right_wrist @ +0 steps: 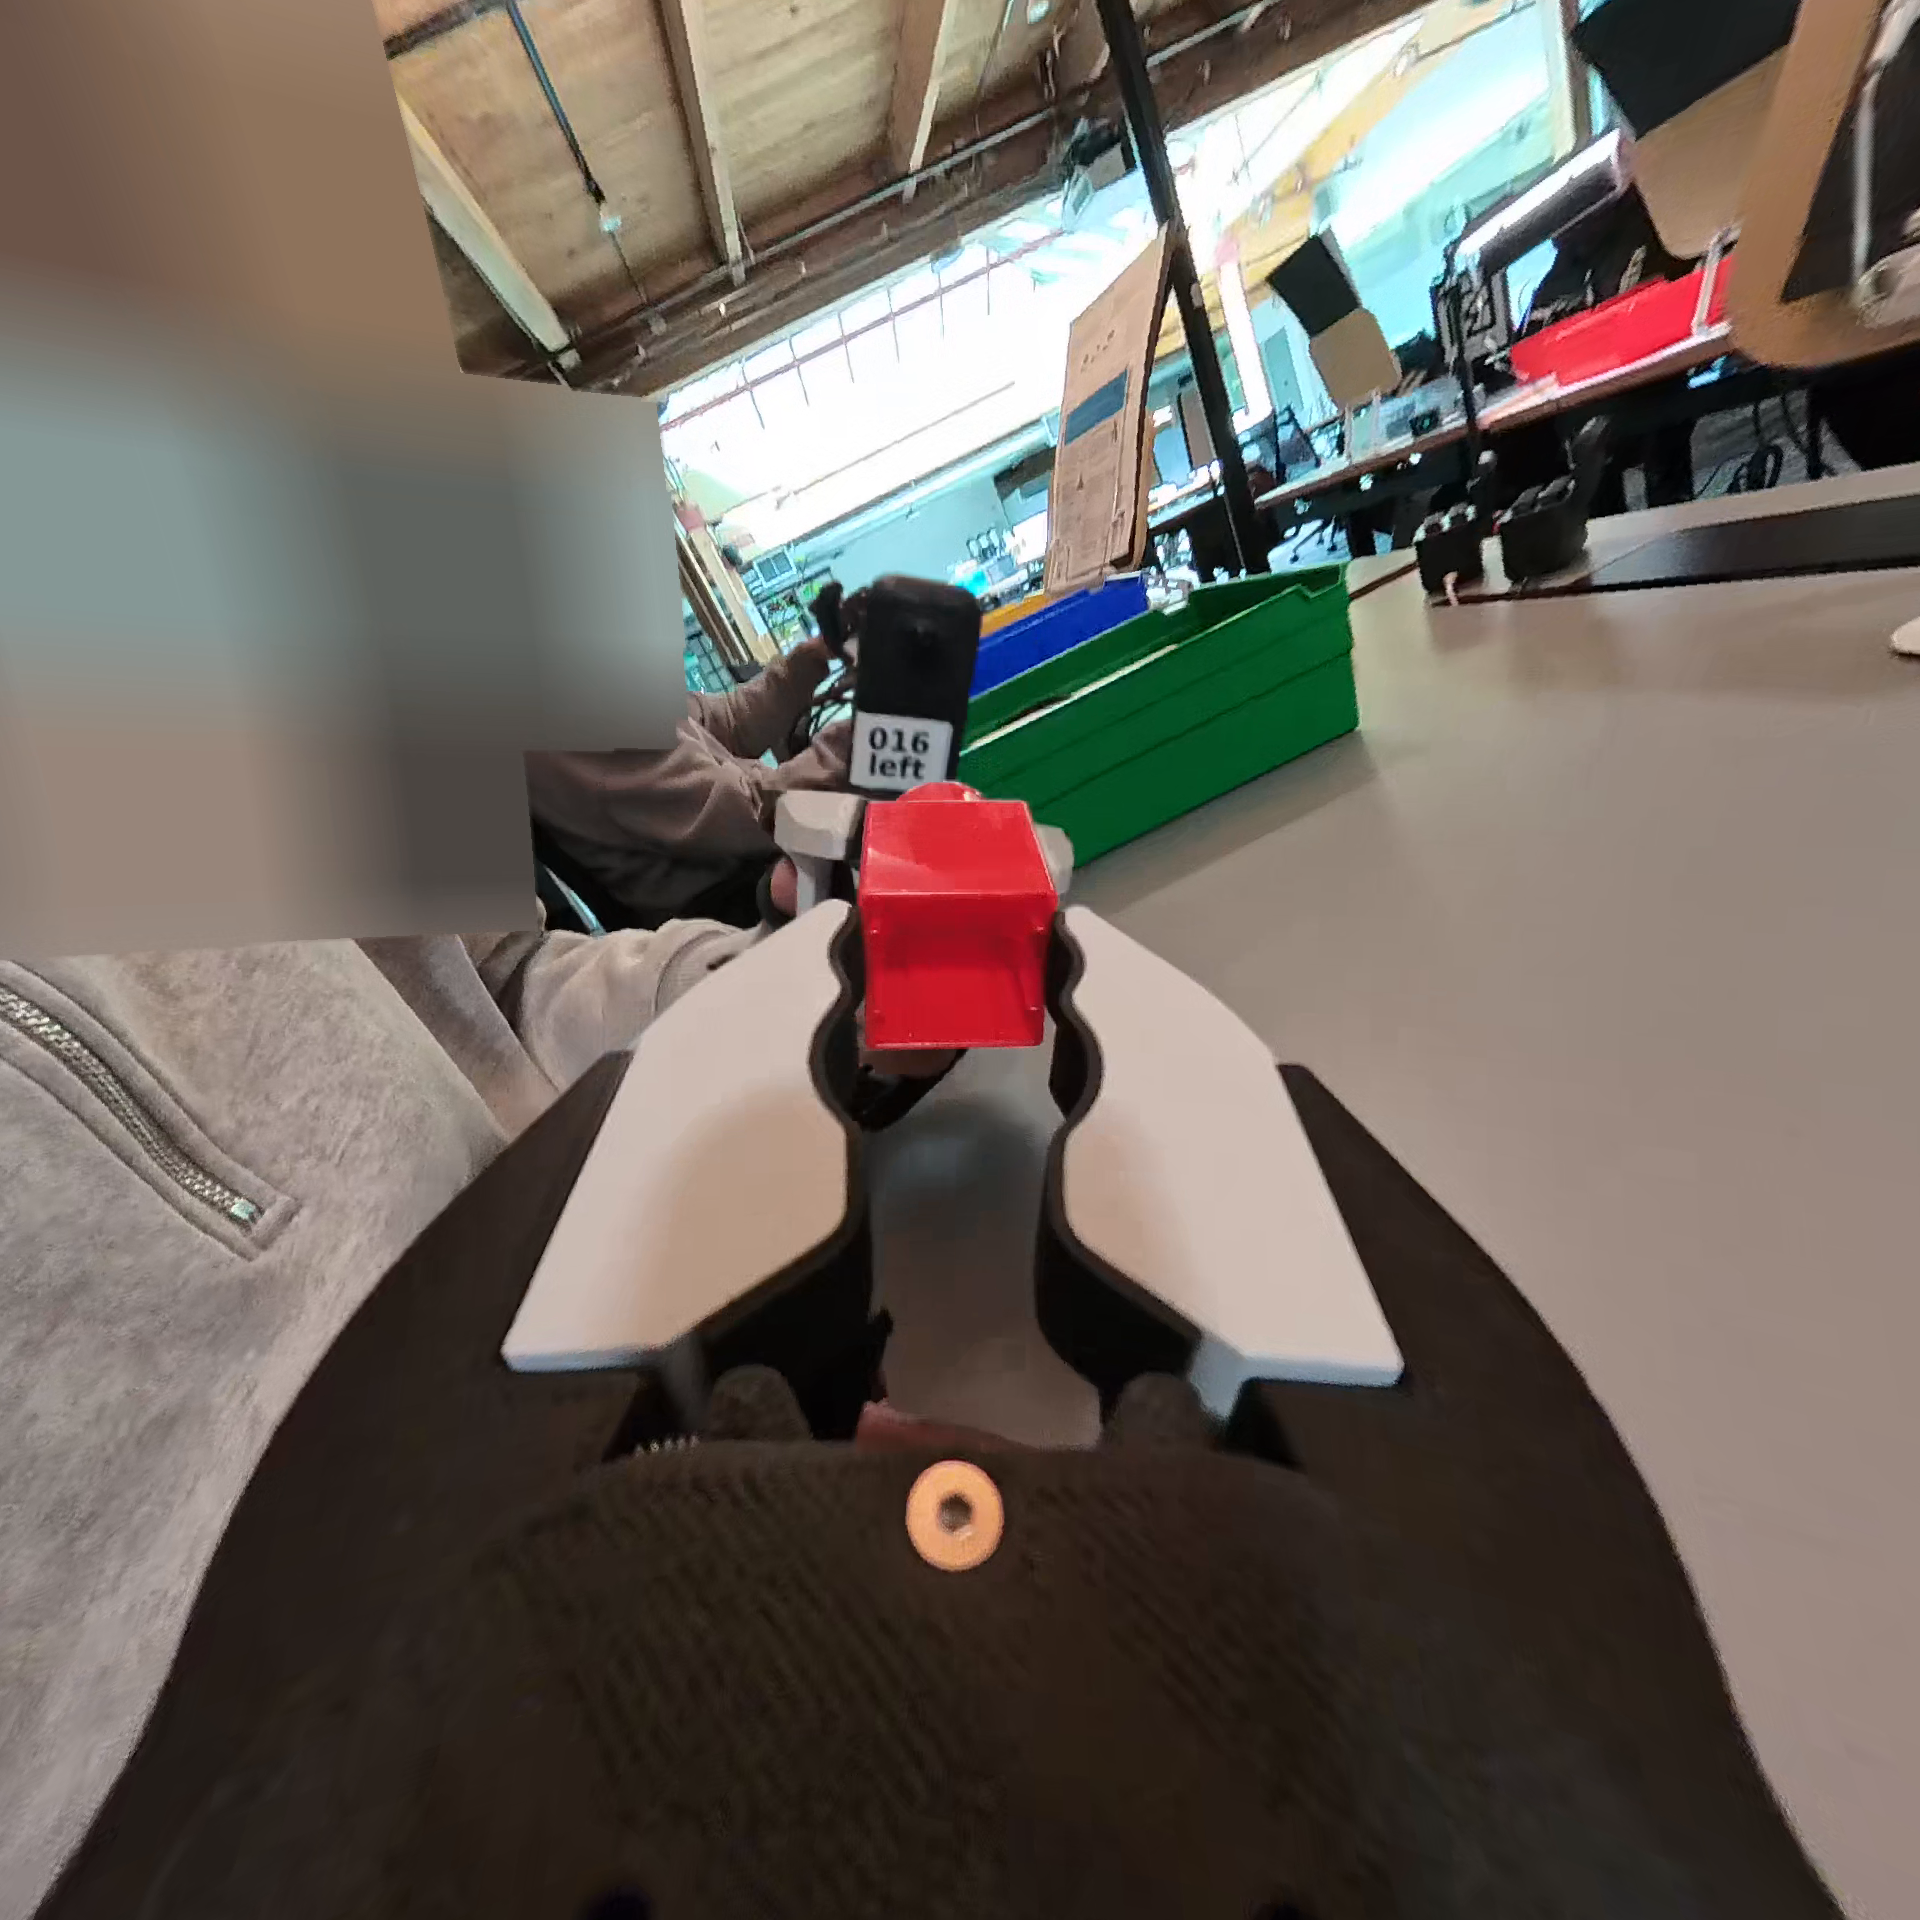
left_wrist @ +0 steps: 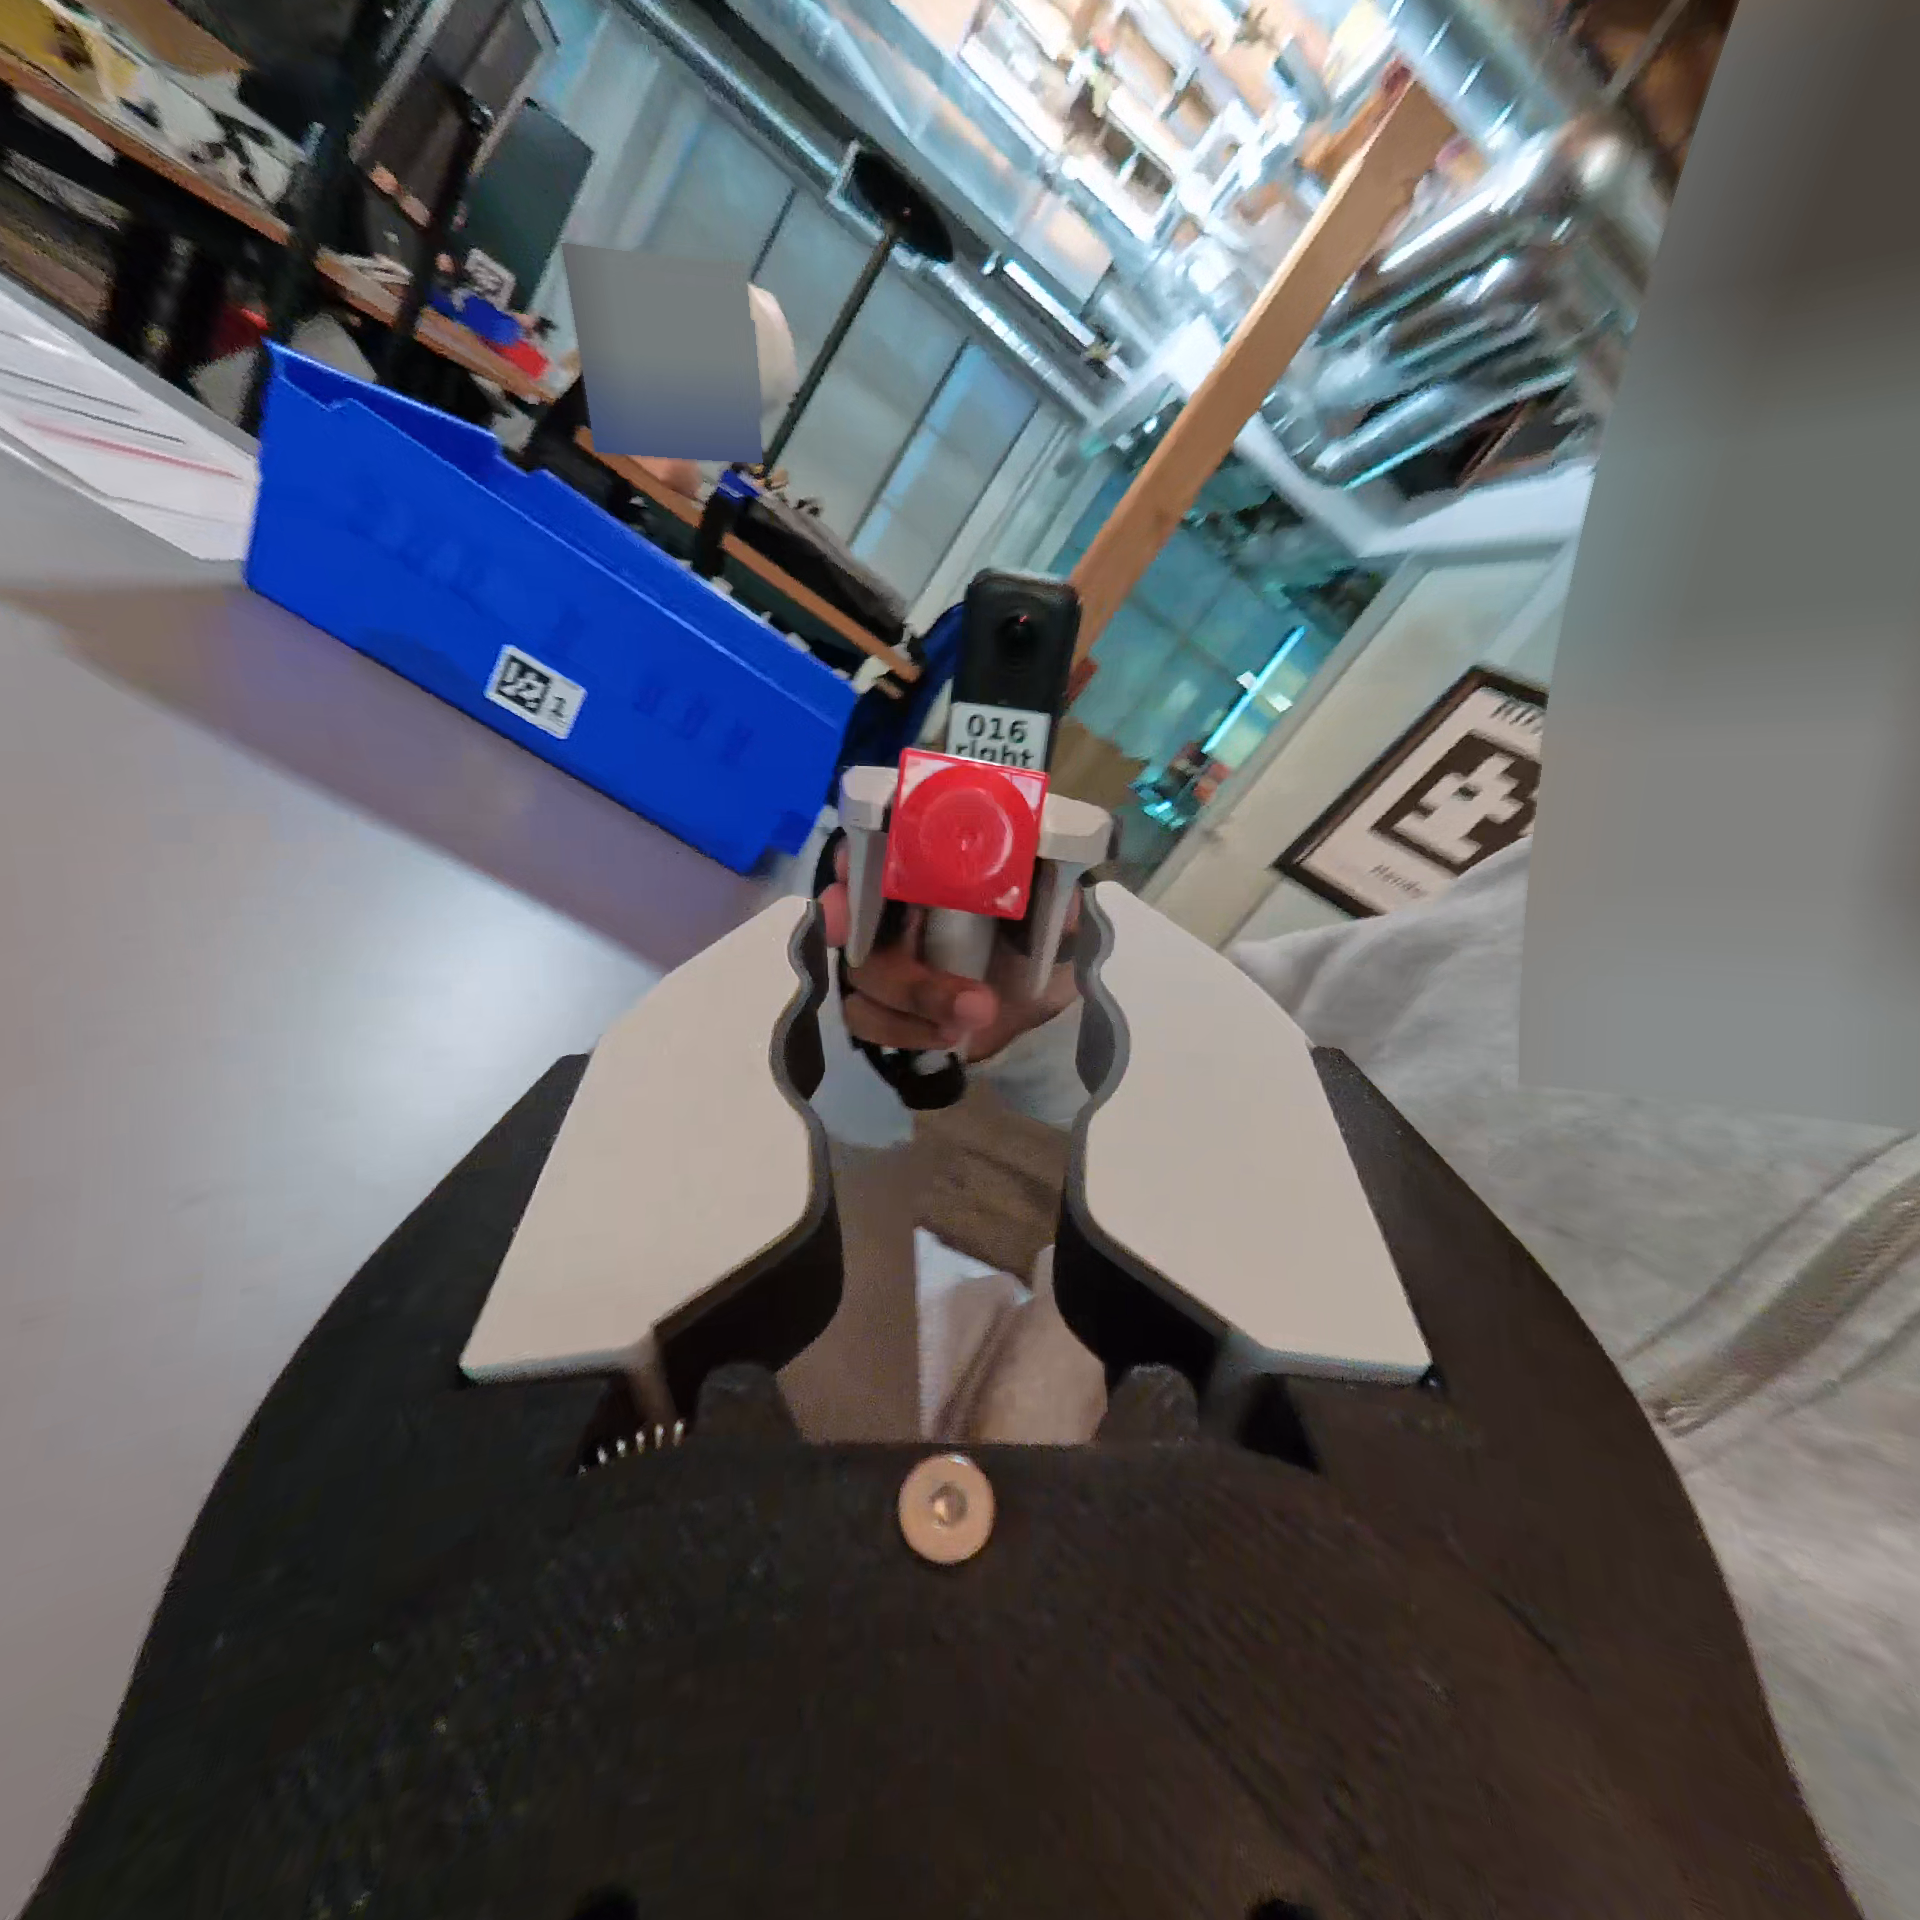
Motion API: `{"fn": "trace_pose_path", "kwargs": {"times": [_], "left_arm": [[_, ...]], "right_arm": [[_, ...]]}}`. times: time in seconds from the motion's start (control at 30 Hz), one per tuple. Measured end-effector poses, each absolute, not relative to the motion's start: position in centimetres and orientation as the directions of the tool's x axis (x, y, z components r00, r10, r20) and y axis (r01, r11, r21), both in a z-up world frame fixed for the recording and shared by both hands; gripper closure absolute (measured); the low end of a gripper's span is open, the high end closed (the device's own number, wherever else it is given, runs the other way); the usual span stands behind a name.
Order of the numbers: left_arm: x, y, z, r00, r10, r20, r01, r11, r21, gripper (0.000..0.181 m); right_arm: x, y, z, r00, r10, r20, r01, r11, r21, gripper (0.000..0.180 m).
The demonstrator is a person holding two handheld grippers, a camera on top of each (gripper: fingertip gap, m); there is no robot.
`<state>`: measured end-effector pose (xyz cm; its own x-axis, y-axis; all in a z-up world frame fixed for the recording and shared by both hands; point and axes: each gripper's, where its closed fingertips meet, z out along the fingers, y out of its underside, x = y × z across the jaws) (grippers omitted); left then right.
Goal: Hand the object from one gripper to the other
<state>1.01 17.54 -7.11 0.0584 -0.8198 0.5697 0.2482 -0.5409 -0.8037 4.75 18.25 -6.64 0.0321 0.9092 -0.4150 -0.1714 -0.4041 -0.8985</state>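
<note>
A red block (right_wrist: pixel 951 935) with a round stud on its far face is clamped between the fingers of my right gripper (right_wrist: pixel 954 940), held in the air above the grey table (right_wrist: pixel 1455 935). In the left wrist view the same block (left_wrist: pixel 961 836) faces me, held by the right gripper (left_wrist: pixel 964 847), just ahead of and slightly above my left gripper (left_wrist: pixel 951 920). The left gripper is open and empty. In the right wrist view one of the left gripper's grey fingers (right_wrist: pixel 816 826) shows just behind the block. I cannot tell whether it touches the block.
A blue bin (left_wrist: pixel 520 613) stands on the table (left_wrist: pixel 260 935) to the left in the left wrist view. Stacked green bins (right_wrist: pixel 1164 707) and another blue bin (right_wrist: pixel 1060 623) stand beyond the grippers. The holder's grey sleeve (left_wrist: pixel 1558 1143) is close. Another person sits behind. There is about 5 centimeters between the tips of the two grippers.
</note>
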Motion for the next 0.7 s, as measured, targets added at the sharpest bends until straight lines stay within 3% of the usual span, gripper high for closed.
{"fn": "trace_pose_path", "kwargs": {"times": [0.13,0.7], "left_arm": [[1.4,17.3,-7.7,0.135,-0.864,0.484,0.182,-0.459,-0.870,0.140],[1.8,16.7,-8.0,0.095,-0.861,0.500,0.140,-0.486,-0.863,0.152]], "right_arm": [[4.0,17.6,-7.4,0.017,0.905,-0.424,-0.111,-0.420,-0.901,0.146],[3.5,17.0,-8.2,0.008,0.902,-0.433,-0.061,-0.431,-0.900,0.145]]}}
